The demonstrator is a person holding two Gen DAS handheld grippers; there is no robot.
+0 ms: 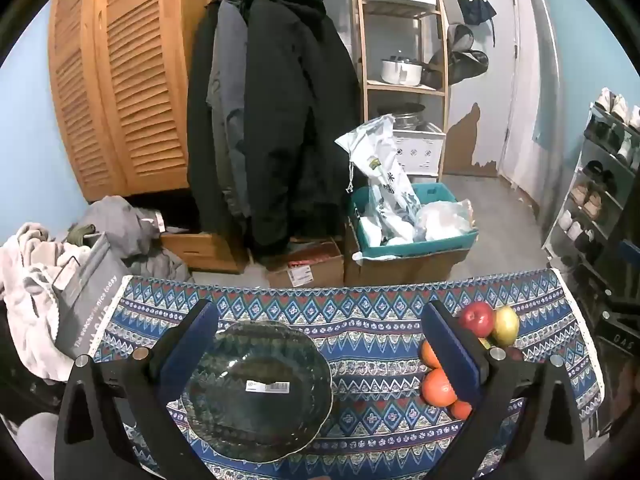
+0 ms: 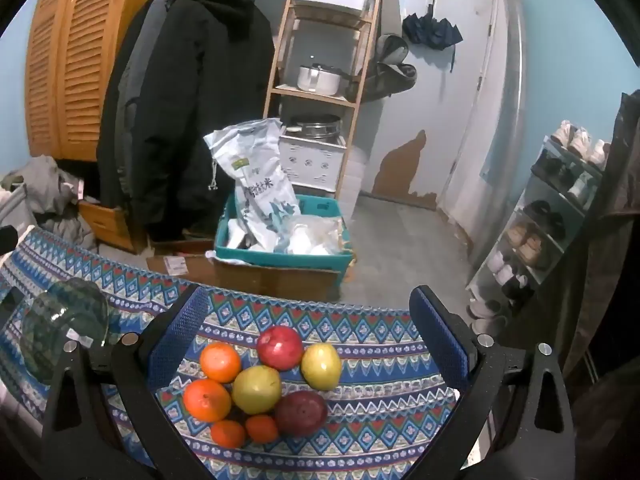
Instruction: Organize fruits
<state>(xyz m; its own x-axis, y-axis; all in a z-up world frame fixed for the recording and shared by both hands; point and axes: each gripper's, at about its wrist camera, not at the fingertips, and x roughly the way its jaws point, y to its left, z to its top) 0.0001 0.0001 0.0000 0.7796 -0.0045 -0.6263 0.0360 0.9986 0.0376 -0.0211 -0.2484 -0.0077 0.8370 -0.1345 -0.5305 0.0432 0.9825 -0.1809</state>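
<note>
A dark green glass bowl (image 1: 256, 392) rests on the patterned tablecloth (image 1: 360, 320), under my open left gripper (image 1: 320, 344), which holds nothing. To its right lie a red apple (image 1: 476, 318), a yellow apple (image 1: 506, 325) and oranges (image 1: 438, 387). In the right wrist view my right gripper (image 2: 312, 332) hovers wide open over a cluster of fruit: a red apple (image 2: 279, 347), two yellow apples (image 2: 257, 389) (image 2: 321, 366), a dark red apple (image 2: 301, 412) and several oranges (image 2: 207, 399). The bowl (image 2: 64, 324) shows at the left.
Beyond the table's far edge stand a teal bin (image 2: 280, 256) with white bags on cardboard boxes, hanging dark coats (image 1: 272, 120), a wooden shelf (image 1: 404, 88), and a shoe rack (image 2: 540, 232) at the right. A laundry pile (image 1: 36, 280) lies left.
</note>
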